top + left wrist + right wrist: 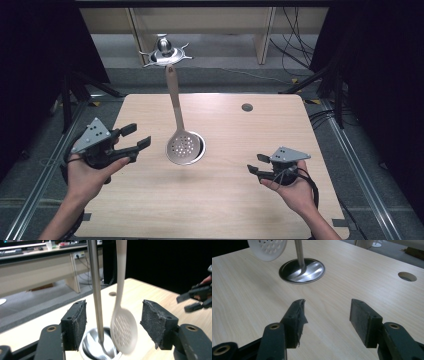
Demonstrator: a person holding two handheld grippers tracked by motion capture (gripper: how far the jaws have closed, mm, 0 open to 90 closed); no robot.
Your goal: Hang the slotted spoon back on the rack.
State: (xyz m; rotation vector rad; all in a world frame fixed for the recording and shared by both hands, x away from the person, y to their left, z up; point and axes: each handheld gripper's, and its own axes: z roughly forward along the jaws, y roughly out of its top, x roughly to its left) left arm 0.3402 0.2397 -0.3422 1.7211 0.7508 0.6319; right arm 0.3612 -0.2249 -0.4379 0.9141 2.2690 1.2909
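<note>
A pale slotted spoon (184, 148) hangs by its long handle from the hooked top (165, 52) of a metal stand. Its perforated head (124, 332) dangles just above the stand's round steel base (95, 348), beside the upright pole (96, 290). My left gripper (137, 136) is held in a hand left of the spoon head, open, its pads (76, 322) apart from the spoon ahead of them. My right gripper (255, 163) rests low at the right of the table, open and with nothing between its pads (362, 320). The base (302, 270) and spoon head (267, 247) lie beyond it.
The light wooden table (220, 200) has a small round hole (247, 107) at the back right. Black stands and cables sit on the floor around the table, with wooden furniture legs behind. My right gripper (192, 300) shows far off in the left gripper view.
</note>
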